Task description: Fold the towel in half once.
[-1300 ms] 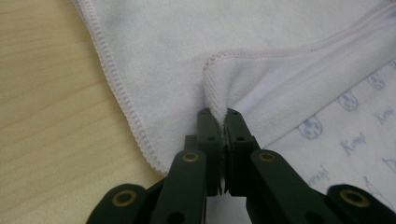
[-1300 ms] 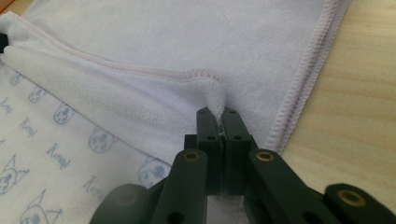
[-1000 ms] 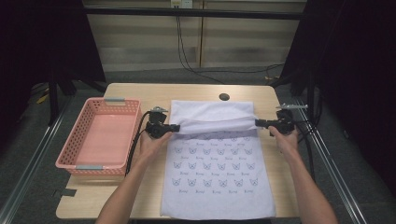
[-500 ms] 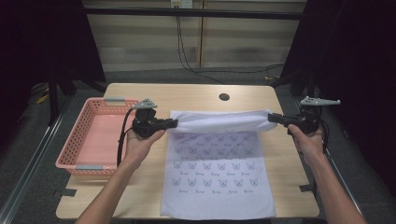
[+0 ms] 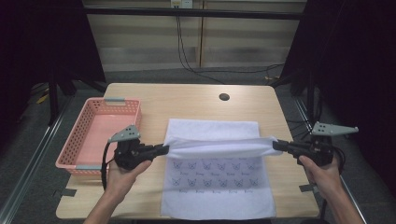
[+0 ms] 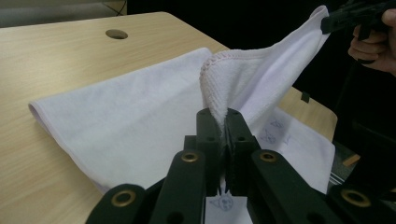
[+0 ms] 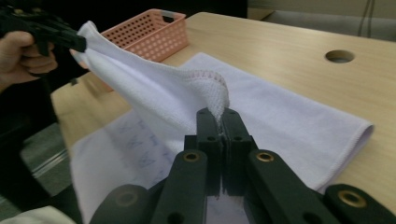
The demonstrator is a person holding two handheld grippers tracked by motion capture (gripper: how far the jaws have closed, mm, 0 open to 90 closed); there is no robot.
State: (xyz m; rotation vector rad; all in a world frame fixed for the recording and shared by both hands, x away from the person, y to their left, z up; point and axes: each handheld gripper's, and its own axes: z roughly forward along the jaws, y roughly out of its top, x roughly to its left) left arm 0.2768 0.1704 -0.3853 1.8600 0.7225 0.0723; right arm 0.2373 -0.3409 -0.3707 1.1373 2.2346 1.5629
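Note:
A white towel [image 5: 215,158] with small printed figures lies on the wooden table [image 5: 187,100]. Its far edge is lifted and pulled back toward the person, stretched as a band between the two grippers, with a fold resting on the table behind it. My left gripper [image 5: 163,148] is shut on the towel's left corner [image 6: 215,88]. My right gripper [image 5: 276,144] is shut on the right corner [image 7: 212,91]. Each gripper view shows the other hand's gripper holding the far corner, the right one [image 6: 336,18] and the left one [image 7: 70,39].
A pink plastic basket [image 5: 79,140] sits empty at the table's left side, close to my left hand. A round cable hole [image 5: 224,97] lies in the table's far middle. Dark curtains and cables stand beyond the table.
Both grippers have lifted the towel's far edge and carried it toward the person, folding the far part over the printed near part. The hands have spread slightly wider apart.

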